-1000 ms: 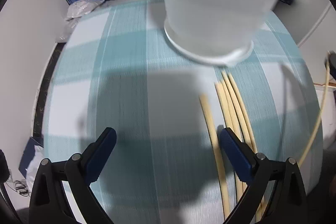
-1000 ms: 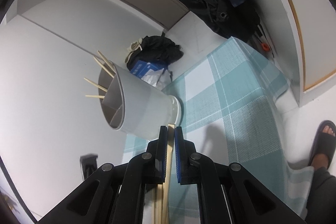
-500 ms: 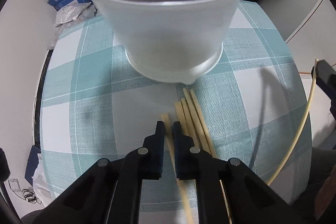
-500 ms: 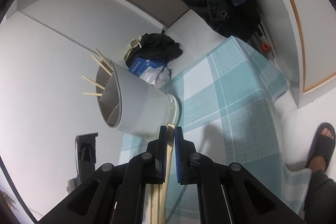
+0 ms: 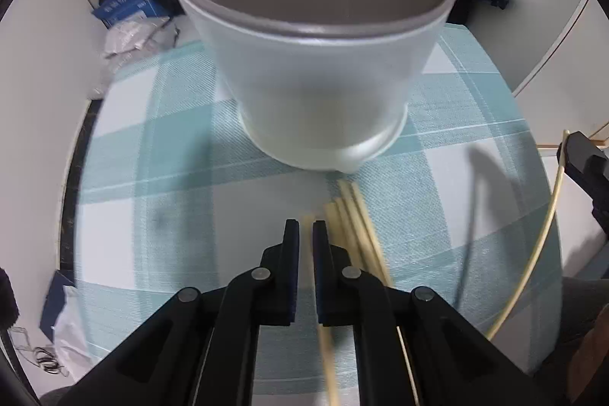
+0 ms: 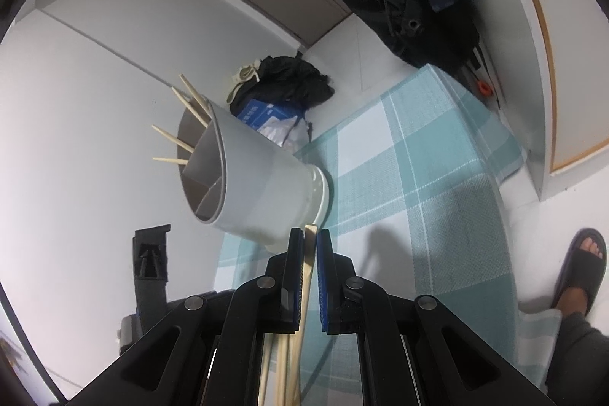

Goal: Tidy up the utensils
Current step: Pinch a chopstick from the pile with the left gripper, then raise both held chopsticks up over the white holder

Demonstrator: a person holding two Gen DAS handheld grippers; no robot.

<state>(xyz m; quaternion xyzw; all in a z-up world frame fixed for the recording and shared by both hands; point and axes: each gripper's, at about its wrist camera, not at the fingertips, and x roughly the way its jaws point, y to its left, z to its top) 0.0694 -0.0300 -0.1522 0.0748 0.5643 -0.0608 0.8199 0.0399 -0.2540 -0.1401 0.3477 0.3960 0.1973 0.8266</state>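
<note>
since a second ago the left claw (image 5: 306, 229) has gone from wide open to nearly closed, its jaws pinched on a single chopstick (image 5: 309, 220) whose tip pokes out just ahead of the fingers and whose blurred length trails back beneath them. the utensil holder (image 5: 316, 75), off to the claw's upper right in that earlier frame, now stands straight ahead of the claw, upright on the teal checked tablecloth (image 5: 144, 177), and it has grown larger in view over the last half second. its inner dividers show from above; the compartments visible from this side hold nothing i can make out. just right of the left claw a bundle of loose chopsticks (image 5: 352, 215) lies on the cloth, tips pointing at the holder's base and stopping just short of it.

the right claw (image 6: 310, 242) stays clamped on another chopstick (image 6: 309, 253), with a few more sticks running beneath its fingers. ahead and to its left the holder (image 6: 262, 189) appears tilted in this view, and four chopsticks (image 6: 175, 143) jut from its far compartment. the right claw's view has barely shifted since the earlier frame. a sandalled foot (image 6: 580, 265) shows at its far right.
</note>
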